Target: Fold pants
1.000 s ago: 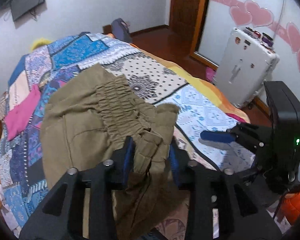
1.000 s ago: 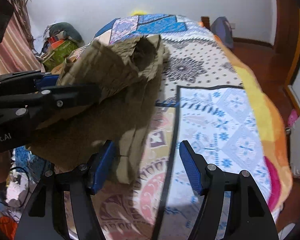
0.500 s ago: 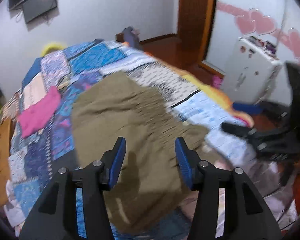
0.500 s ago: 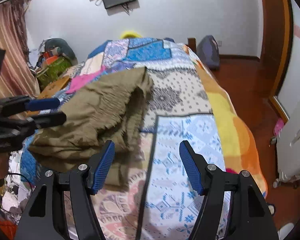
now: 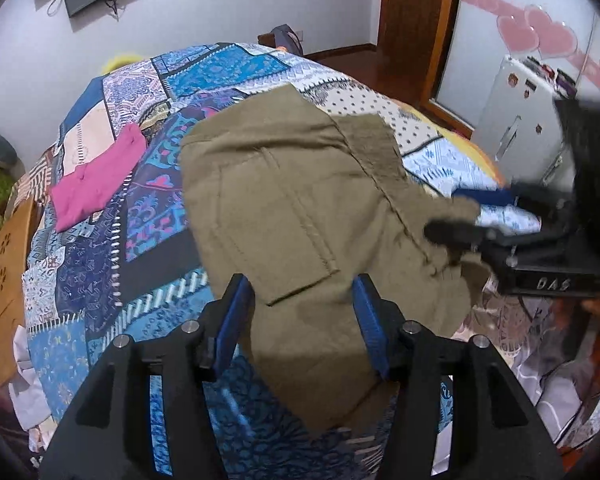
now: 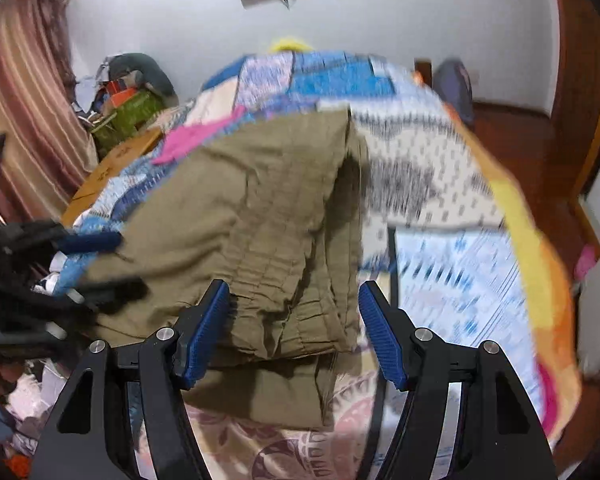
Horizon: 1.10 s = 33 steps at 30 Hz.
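Lying folded over on the quilt (image 5: 100, 280), the pants (image 5: 300, 200) are showing a doubled stack in the right wrist view, with an upper layer sitting on a lower one whose edge is sticking out underneath near the camera. The left gripper (image 5: 300, 320) is hovering over the near part of the fabric with its jaws standing wide and nothing between the pads. The right gripper (image 6: 294, 328) is likewise gaping, its pads flanking the gathered waistband edge without pinching it; that view is blurred, so whether it is touching cloth is not clear. Judging from this, at least one fold is done, and the stack is looking loose and uneven on its right side. Squaring the layers and perhaps one more fold are likely remaining. A pink cloth (image 5: 96, 184) is lying apart from the pants.
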{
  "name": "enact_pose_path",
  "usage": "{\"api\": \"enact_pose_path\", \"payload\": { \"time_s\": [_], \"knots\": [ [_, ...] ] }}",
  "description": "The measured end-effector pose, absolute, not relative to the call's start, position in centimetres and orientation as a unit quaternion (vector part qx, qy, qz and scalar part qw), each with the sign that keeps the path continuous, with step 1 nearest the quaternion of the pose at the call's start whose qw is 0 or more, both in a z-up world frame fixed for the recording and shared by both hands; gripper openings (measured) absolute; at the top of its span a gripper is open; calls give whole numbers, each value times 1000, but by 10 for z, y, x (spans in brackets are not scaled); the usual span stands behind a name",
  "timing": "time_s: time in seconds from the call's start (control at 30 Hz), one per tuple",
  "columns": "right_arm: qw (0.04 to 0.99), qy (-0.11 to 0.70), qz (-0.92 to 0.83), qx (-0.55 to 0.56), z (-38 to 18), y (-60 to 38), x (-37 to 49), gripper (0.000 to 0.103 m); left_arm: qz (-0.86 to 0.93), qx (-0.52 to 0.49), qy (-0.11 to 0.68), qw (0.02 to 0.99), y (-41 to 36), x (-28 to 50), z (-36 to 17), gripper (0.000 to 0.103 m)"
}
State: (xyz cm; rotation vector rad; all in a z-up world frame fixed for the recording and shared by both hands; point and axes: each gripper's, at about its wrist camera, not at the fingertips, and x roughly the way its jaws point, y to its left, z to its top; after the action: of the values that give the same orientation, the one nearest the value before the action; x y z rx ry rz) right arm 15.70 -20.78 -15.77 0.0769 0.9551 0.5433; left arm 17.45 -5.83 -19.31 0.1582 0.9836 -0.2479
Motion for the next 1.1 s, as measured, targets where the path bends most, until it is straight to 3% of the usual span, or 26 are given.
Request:
{"api": "enact_pose_path", "payload": {
  "time_s": [0.1,0.3,0.73,1.03,1.1],
  "knots": [
    [845,463,260,69,-161,-217,157,63,-119,57,464,876,-42,187,-181,54],
    [858,448,249,26,-154,-207,150,63,-85,48,445,890,-10,231,-168,54],
    [857,447,254,36,-157,-212,152,63,-90,-52,506,856,44,354,-214,54],
    [854,448,265,27,-158,-210,161,66,-124,-64,527,839,41,396,-243,48],
    [851,449,269,32,-159,-211,164,66,-126,-63,524,840,40,402,-245,39]
  ]
}}
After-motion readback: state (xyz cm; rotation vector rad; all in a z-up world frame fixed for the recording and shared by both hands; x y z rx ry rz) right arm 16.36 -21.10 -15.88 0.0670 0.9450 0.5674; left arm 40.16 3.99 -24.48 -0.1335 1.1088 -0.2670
